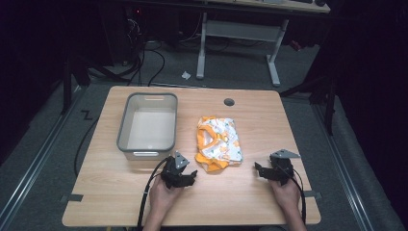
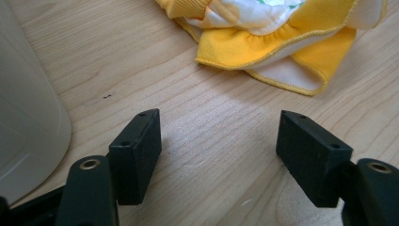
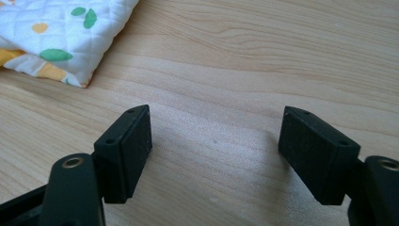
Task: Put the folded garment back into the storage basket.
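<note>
Both grippers gape empty — folded garment [image 1: 219, 143] lies between them.

Left gripper [image 1: 191, 174], right gripper [image 1: 259, 169]: fingers spread, low, empty

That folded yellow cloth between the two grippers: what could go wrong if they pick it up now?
The cloth is folded loosely, so a pinch by the open left gripper at its near hem might lift one layer and unfold it. The bin sits close beside that gripper and could get bumped.
</note>
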